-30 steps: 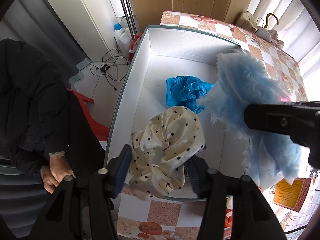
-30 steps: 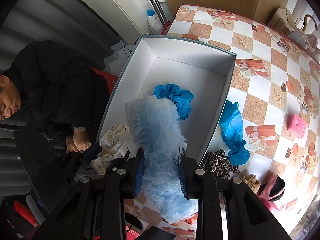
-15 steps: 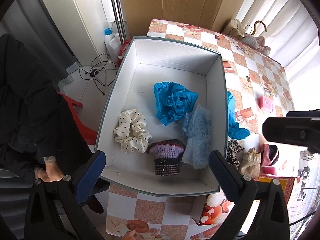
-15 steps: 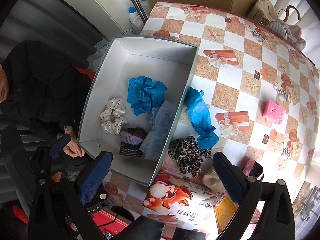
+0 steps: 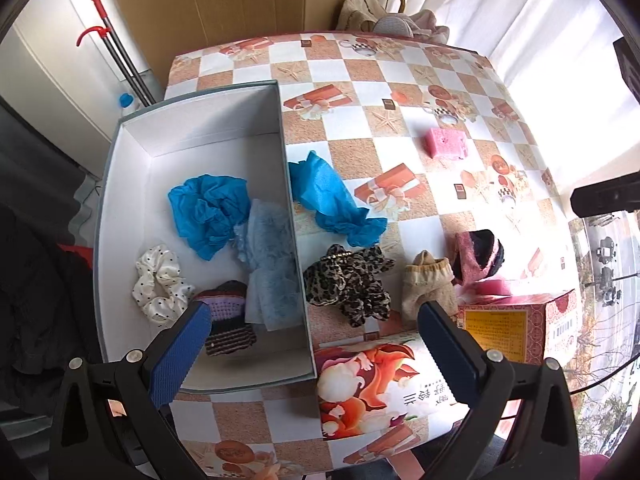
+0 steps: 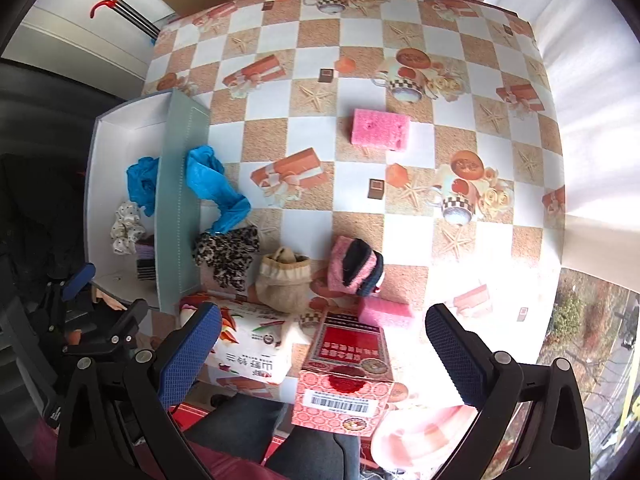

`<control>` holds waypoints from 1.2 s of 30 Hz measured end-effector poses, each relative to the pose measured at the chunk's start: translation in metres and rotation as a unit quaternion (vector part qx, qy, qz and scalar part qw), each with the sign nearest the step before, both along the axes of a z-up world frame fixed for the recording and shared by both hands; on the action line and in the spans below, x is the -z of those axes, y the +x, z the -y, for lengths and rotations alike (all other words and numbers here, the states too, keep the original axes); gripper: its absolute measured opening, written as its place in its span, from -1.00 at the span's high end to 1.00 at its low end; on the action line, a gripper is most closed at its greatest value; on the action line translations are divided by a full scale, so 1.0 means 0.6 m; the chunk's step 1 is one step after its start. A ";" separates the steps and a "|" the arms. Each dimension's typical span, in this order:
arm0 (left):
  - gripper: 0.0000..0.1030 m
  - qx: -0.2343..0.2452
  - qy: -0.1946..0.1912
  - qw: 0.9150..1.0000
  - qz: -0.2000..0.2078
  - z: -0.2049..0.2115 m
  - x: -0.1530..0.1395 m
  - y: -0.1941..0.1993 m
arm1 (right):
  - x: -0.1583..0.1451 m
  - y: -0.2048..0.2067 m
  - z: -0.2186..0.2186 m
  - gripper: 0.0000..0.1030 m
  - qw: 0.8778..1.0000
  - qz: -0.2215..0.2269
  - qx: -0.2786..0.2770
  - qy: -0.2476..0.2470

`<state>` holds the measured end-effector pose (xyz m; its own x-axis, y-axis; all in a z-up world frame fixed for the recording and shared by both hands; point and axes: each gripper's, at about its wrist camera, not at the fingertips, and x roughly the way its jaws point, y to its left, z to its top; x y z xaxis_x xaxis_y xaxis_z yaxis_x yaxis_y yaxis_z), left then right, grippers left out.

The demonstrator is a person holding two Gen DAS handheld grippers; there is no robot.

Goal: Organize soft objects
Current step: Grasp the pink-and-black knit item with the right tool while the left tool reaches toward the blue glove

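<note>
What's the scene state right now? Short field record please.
in box: blue cloth, pale blue fluffy piece, dotted scrunchie, knit hat
on table: blue rag, leopard scrunchie, beige sock, pink-black sock, pink sponge
left hand-held gripper: open, empty
right hand-held gripper: open, empty

Checked tablecloth [image 6: 312, 208] printed with gift boxes, starfish, cups. Red patterned carton [image 6: 344, 384] beside a white printed carton [image 6: 256, 348] at near edge. Red-handled poles [image 5: 116, 60] against wall. Curtain [image 5: 520, 8] at window.
</note>
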<state>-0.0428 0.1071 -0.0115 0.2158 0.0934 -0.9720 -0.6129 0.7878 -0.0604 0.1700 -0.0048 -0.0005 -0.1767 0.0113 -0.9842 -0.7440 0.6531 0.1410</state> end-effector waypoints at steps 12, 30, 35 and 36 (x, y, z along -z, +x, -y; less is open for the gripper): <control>-1.00 -0.006 -0.046 0.997 -0.059 0.012 0.078 0.119 | 0.226 0.043 0.013 -0.99 0.991 -0.115 -0.028 -0.060; -1.00 -0.034 -0.072 0.984 -0.160 -0.024 0.255 0.278 | 0.323 0.030 0.028 -0.99 0.988 -0.047 -0.114 -0.098; -1.00 0.038 -0.094 0.987 -0.126 0.027 0.251 0.327 | 0.327 0.085 0.090 -0.99 0.993 -0.024 -0.055 -0.106; -1.00 0.050 -0.082 0.989 -0.112 0.038 0.234 0.332 | 0.324 0.100 0.105 -0.99 0.993 -0.011 -0.040 -0.110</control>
<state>0.1565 0.0842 -0.1520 -0.0067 -0.0798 -0.9968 -0.5444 0.8364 -0.0633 0.2299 -0.0680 -0.1952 -0.1897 -0.2190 -0.9571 -0.7930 0.6090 0.0178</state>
